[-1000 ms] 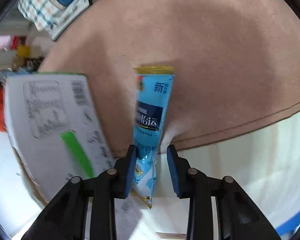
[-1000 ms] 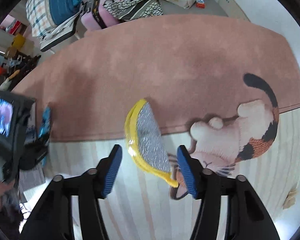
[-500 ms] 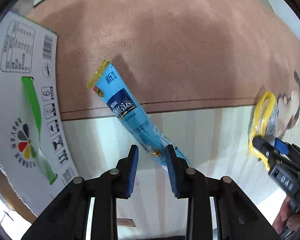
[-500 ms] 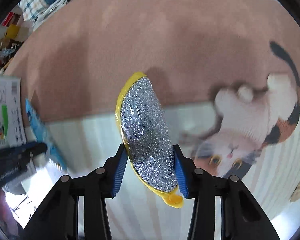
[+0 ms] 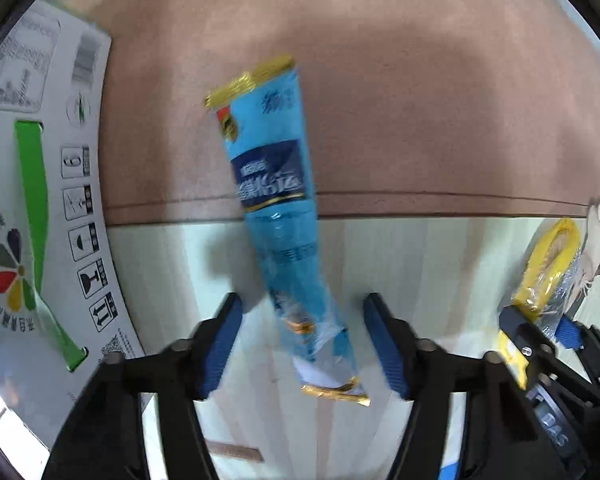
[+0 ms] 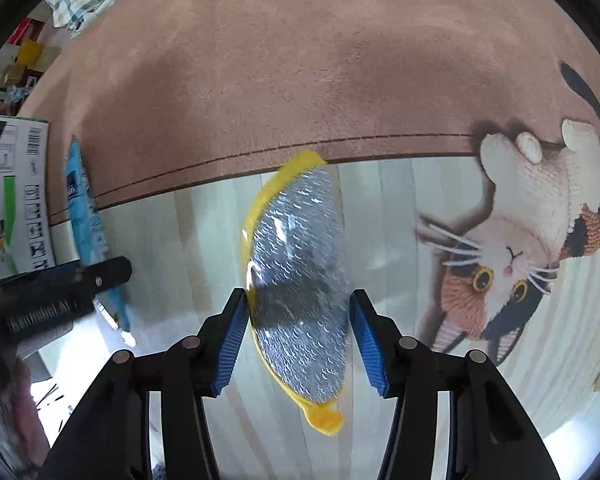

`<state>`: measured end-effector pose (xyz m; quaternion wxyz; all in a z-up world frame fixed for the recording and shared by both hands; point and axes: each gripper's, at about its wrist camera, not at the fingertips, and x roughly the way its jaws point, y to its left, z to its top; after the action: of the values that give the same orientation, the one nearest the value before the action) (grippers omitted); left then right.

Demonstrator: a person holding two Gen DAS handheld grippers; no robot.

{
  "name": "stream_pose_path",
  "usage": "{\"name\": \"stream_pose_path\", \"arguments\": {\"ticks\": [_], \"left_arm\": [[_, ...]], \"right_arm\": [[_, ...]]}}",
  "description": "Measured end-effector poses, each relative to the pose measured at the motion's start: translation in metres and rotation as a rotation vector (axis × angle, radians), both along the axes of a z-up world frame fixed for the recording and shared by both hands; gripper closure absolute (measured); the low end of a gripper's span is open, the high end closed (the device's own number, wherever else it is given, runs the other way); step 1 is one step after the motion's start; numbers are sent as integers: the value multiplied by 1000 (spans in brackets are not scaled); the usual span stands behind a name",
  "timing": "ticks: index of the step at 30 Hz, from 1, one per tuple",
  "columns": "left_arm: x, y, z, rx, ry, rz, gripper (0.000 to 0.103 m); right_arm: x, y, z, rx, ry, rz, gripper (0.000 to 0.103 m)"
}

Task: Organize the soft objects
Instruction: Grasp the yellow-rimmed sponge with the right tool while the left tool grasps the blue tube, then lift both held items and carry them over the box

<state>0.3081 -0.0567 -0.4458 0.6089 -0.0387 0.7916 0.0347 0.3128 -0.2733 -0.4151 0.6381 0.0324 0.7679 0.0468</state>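
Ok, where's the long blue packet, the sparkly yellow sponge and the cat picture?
Long blue foil packet [image 5: 278,208]: left wrist view, on its dark label.
Yellow-edged silver scouring sponge [image 6: 300,264]: right wrist view, on its glittery middle.
Calico cat picture [image 6: 540,216]: right wrist view, on its white chest.

The left gripper [image 5: 303,346] fingers now stand apart from the blue sachet [image 5: 278,216]; the right gripper [image 6: 298,344] also loosens around the yellow-rimmed scrubber [image 6: 300,280].

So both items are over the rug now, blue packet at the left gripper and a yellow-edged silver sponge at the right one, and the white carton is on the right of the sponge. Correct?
One thing is wrong: in the right wrist view the carton is left of the sponge, beyond the blue packet. The rest holds: packet at the left gripper, sponge at the right gripper, both over the rug.
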Motion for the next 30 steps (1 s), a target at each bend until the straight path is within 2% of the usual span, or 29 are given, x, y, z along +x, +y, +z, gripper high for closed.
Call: {"name": "stream_pose_path", "arguments": {"ticks": [1,5,11,15,17,20,22,26,28,30], "left_arm": [[-3,-5,2,5,-6,-10,75],[-19,-13,9,21,-41,-38,85],[-45,2,47,-17,-132,-55,89],[-62,8,76,-61,-185,-57,90],[-68,13,85,-56,-201,-59,90],[-69,20,84,-93,-178,-56,90],[-59,18,69,-137,-118,-53,87],[-54,22,36,-134,-5,-29,87],[-47,24,28,-116,10,-25,83],[-38,26,23,-123,24,-23,74]], "right_arm": [[-1,1,-1,-29,-6,-14,55],[-9,16,1,-52,-6,11,58],[-21,25,17,-17,-25,4,63],[-26,22,47,40,-73,-20,64],[-26,23,60,67,-89,-24,64],[-24,27,76,90,-105,-27,64],[-28,25,80,92,-101,-21,64],[-36,21,68,76,-83,-22,64],[-34,19,64,74,-73,-32,63],[-36,26,53,72,-70,-36,63]]}}
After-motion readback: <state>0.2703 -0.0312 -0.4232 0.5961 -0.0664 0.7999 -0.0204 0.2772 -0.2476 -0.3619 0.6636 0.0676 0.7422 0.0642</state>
